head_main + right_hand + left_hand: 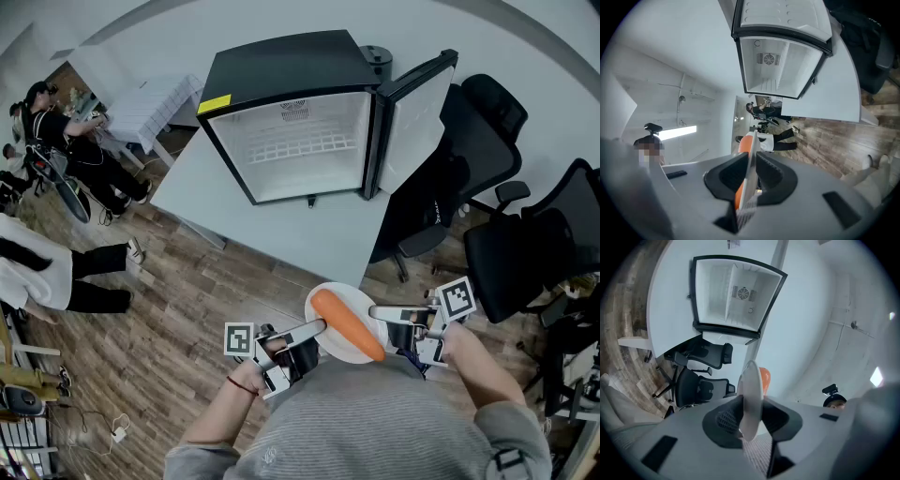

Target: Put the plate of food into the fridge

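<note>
While both grippers pinch it from opposite sides, the plate (337,349) hangs roughly level close in front of the person's chest. The left gripper (319,328) has its jaws nearly closed on the rim, which runs edge-on between its pads in the left gripper view. The right gripper (377,312) is clamped the same way on the opposite rim, its jaws only a narrow gap apart with the plate's thin edge wedged in it.

A carrot (349,324) lies on the plate between the two sets of jaws. Its long axis runs slantwise across the line from one gripper to the other. The thick, rounded end sits just ahead of the left jaws, pointing away from the person. The thinner end reaches back past the right jaws towards the person's body.

Ahead of both jaws stands the fridge (281,84) on a white table (309,234), its mouth facing the plate and a wire shelf showing inside. The door (412,122) is swung out wide on the right jaws' side. The plate's far rim is about over the table's near edge, and a stretch of white tabletop lies between it and the fridge's lower lip. Beyond the right jaws, black office chairs (487,141) crowd near the door. Off to the left jaws' side is wooden floor, with people (66,141) well apart.
</note>
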A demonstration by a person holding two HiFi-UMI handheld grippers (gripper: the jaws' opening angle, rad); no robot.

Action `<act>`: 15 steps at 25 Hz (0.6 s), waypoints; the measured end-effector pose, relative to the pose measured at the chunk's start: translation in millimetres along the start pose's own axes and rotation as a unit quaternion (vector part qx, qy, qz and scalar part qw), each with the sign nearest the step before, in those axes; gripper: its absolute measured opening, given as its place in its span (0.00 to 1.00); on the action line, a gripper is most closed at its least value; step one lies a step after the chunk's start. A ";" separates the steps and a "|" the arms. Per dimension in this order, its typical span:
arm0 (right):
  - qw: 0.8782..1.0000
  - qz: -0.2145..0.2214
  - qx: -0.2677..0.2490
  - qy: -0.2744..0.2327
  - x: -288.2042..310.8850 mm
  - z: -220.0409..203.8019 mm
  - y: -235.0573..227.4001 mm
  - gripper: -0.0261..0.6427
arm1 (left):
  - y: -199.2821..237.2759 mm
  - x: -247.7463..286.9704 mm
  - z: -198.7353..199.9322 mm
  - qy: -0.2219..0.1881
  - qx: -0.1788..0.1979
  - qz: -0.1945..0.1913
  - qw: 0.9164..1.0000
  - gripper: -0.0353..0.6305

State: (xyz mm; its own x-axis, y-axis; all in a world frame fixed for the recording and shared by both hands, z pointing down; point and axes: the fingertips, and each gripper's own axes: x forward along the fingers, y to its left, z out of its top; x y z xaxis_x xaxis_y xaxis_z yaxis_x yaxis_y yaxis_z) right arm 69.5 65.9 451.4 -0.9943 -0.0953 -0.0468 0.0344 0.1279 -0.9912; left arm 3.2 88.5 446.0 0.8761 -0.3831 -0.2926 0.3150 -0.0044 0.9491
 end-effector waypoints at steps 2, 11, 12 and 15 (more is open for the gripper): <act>1.000 0.000 -0.002 0.000 0.6 2.7 -0.7 0.13 | -1.2 2.0 2.5 0.001 -0.001 -0.002 1.000 0.21; 1.000 -0.003 -0.004 0.003 0.1 5.6 -2.8 0.13 | 0.4 3.2 5.4 0.000 -0.002 0.001 1.000 0.21; 1.000 -0.003 -0.004 0.003 0.0 6.0 -3.3 0.13 | 1.1 3.3 5.6 0.000 -0.004 0.001 1.000 0.21; 1.000 0.013 0.004 -0.008 0.4 10.2 -0.9 0.13 | 0.0 4.6 8.3 -0.005 -0.010 -0.005 1.000 0.21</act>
State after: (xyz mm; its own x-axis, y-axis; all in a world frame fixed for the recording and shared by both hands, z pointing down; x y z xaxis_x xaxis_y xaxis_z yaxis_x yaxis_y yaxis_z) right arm 70.1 55.7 451.0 -0.9913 -0.1090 -0.0738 0.0602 0.1228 -0.9906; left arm 4.2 79.0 445.6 0.8695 -0.3915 -0.3012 0.3313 0.0101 0.9435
